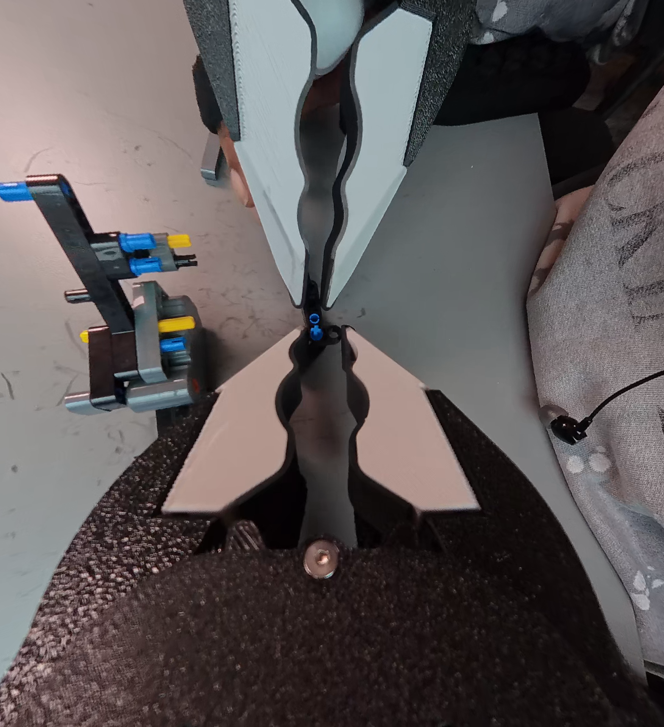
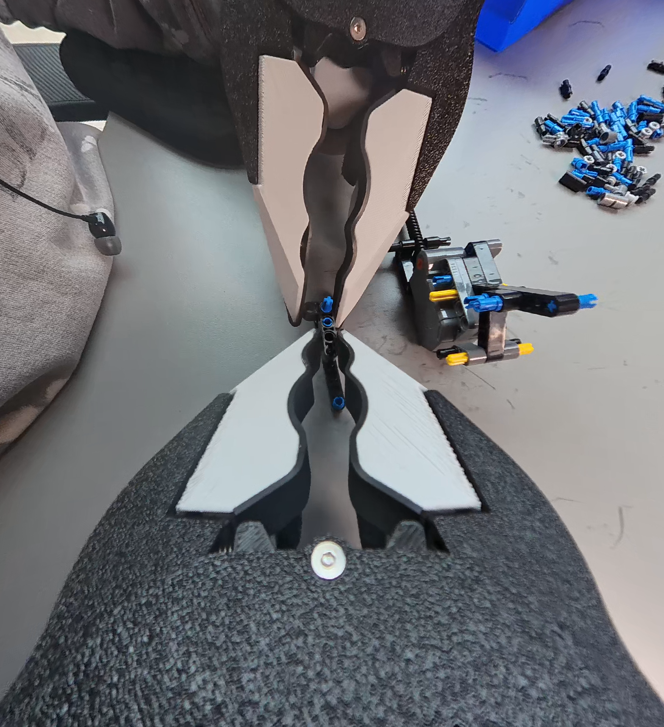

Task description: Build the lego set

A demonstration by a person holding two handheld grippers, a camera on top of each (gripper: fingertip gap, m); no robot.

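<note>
A: Lego beam (image 2: pixel 331 354), black with blue pins — where is it?
B: Above the grey table (image 2: pixel 188 244), pinched at opposite ends by the right gripper (image 2: pixel 328 332) and left gripper (image 1: pixel 322 328), tip to tip.
A: And the part-built assembly (image 2: pixel 476 299)?
B: On the table beside them, near the loose pins (image 2: pixel 617 141).

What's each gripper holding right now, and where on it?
Both grip one black beam with blue pins: right gripper on its near length, left gripper on the far end.
</note>
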